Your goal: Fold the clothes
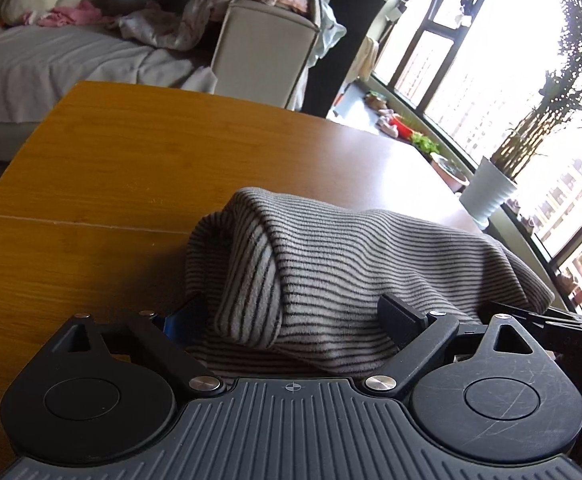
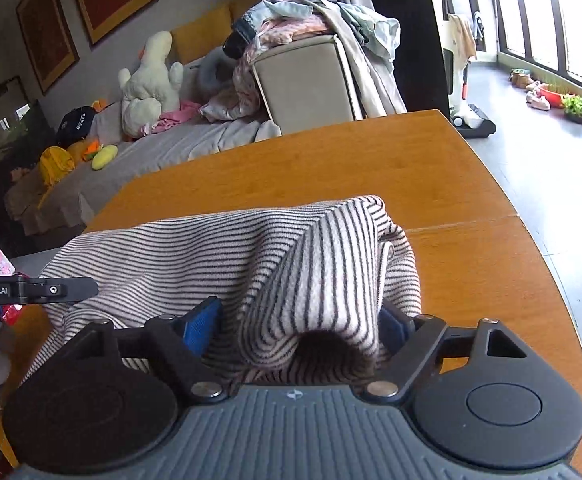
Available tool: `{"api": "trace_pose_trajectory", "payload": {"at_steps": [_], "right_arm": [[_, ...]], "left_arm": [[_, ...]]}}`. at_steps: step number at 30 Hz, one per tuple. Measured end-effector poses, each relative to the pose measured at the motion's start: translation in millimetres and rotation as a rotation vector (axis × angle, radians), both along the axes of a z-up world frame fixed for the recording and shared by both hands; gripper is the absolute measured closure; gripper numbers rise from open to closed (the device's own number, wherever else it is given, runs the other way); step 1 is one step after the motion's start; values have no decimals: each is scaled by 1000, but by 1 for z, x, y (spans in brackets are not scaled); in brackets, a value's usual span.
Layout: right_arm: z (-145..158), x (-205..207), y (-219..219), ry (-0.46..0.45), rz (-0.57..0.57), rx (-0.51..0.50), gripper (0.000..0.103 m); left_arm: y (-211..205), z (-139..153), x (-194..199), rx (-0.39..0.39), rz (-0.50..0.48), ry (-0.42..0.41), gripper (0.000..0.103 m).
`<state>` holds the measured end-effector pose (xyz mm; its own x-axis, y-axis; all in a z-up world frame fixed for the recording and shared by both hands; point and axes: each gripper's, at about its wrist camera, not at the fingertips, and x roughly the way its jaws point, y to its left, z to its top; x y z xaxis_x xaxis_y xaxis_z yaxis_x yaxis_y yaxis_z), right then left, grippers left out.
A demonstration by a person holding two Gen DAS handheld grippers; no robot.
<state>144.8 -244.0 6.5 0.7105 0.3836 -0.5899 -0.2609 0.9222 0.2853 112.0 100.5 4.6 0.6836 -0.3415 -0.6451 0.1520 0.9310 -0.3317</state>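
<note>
Both the left tongs (image 1: 291, 322) and right tongs (image 2: 297, 320) grasp bunched ends of the striped garment (image 2: 219, 248) slung between them over the wooden counter (image 2: 331, 160), where uneven pulling could slip a thick fold free; "GenRobot.AI" is readable on the other gripper.

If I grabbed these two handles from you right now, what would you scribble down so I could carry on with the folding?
Left gripper: fingers spread wide, with a bunched fold of the striped garment between them.
Right gripper: the same, at the garment's other end.
The garment is raised between both grippers above the wooden table, not lying flat.
Done: both ends picked up.
Left: bring it down on the table, fold it and smooth it.
More clothes are heaped on the sofa arm behind.
</note>
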Motion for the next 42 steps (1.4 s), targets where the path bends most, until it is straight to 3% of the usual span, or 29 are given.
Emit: {"api": "trace_pose_trajectory", "payload": {"at_steps": [1, 2, 6, 9, 12, 14, 16, 19, 21, 23, 24, 26, 28, 30, 32, 38, 42], "right_arm": [[0, 8, 2, -3, 3, 2, 27], [0, 15, 4, -5, 5, 3, 27], [1, 33, 0, 2, 7, 37, 27], [5, 32, -9, 9, 15, 68, 22], [9, 30, -20, 13, 9, 104, 17], [11, 31, -29, 18, -30, 145, 15], [10, 35, -35, 24, -69, 192, 15], [6, 46, -28, 33, -84, 204, 15], [2, 53, -16, 50, -89, 155, 15], [-1, 57, -5, 39, -78, 101, 21], [0, 58, 0, 30, -54, 81, 38], [4, 59, 5, 13, -39, 59, 50], [9, 59, 9, -3, -27, 38, 65], [19, 54, 9, -27, -11, 44, 72], [31, 45, 8, -55, 8, 56, 74], [64, -1, -10, -124, 67, 128, 74], [54, -23, -25, -97, 80, 154, 74]], "left_arm": [[-1, -1, 7, -5, -5, 6, 28], [-2, -3, 14, -7, -3, 9, 31], [-5, -3, 44, 27, 18, -21, 33], [2, -1, 52, 3, 26, -5, 33], [12, 5, 44, -38, 23, -1, 30], [18, 8, 40, -79, 27, 5, 20], [21, 9, 38, -111, 32, 13, 17], [15, 4, 43, -81, 48, 30, 17], [11, -2, 47, -67, 54, 44, 18], [7, -3, 47, -50, 53, 39, 22], [6, -3, 47, -40, 51, 35, 26], [5, -2, 47, -34, 42, 31, 43], [5, 1, 47, -32, 42, 21, 54], [6, 8, 44, -27, 45, 3, 67], [7, 17, 40, -32, 43, -16, 73], [2, 53, -2, -11, 3, -102, 73], [1, 58, -35, -11, -29, -110, 73]]}}
